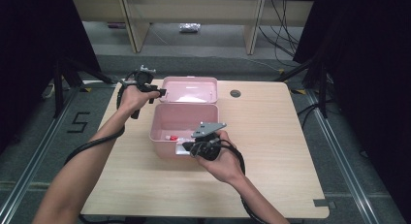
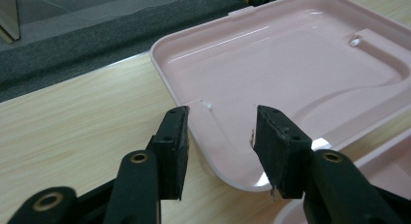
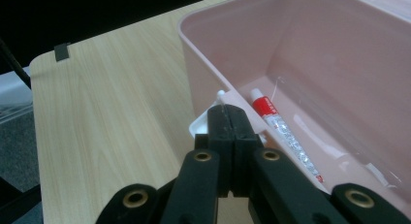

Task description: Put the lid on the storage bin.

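Gripping a thin white piece [image 3: 203,124] at the pink box's [image 1: 162,120] near wall, the right gripper [image 3: 228,118] has its jaws pressed together. Inside lies a red-and-white tube [image 3: 283,134]. The left gripper [image 2: 220,136] gapes around the lid's [image 2: 300,64] corner, pads not touching.

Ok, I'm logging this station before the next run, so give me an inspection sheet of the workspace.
Surface: wooden table, bare around the box.
Job's things: pink box open, lid laid back flat; red-and-clear tube inside.
Clutter: nothing seen.
Grippers: left gripper open, jaws astride the lid's corner; right gripper shut on a white tab at the box's rim.
Cables: black cable trails from each gripper.
Surroundings: black curtains, wooden shelving behind.
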Demonstrator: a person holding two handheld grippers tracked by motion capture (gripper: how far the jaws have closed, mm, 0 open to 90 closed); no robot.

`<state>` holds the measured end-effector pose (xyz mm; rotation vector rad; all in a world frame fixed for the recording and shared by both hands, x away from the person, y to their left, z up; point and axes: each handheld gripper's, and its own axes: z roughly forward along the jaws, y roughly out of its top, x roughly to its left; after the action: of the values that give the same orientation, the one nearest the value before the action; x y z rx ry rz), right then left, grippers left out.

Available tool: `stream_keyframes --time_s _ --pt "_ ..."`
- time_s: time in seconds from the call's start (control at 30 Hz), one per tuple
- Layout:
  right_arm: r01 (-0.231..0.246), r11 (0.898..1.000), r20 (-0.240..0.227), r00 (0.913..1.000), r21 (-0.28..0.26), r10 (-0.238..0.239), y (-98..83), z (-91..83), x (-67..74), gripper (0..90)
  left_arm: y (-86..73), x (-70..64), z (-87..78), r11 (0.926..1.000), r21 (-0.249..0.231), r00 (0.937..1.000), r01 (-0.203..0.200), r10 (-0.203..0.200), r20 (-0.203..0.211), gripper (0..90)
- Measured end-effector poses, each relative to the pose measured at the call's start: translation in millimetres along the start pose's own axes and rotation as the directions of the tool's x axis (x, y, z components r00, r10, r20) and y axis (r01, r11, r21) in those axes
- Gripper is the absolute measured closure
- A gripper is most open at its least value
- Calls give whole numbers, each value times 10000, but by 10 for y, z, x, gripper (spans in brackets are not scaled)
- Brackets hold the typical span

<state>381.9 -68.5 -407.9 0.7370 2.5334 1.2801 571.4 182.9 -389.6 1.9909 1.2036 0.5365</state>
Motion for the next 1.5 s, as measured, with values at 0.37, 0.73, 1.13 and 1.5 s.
stream_keyframes --time_s 0.37,0.73,1.13,1.5 --pt "23 9997 -60 10000 234 -22 -35 113 35 900 4 34 159 9992 153 9988 380 -375 -328 586" --pt "37 9996 -44 10000 273 -36 -63 190 50 900 24 34 260 9993 350 9982 152 -131 -587 647" --pt "118 9994 53 9999 331 -120 -70 204 33 900 13 81 345 9970 474 9956 608 -572 -744 678" --pt "123 9995 22 9999 297 -124 -76 207 34 900 68 96 400 9954 463 9937 836 -798 -787 687"
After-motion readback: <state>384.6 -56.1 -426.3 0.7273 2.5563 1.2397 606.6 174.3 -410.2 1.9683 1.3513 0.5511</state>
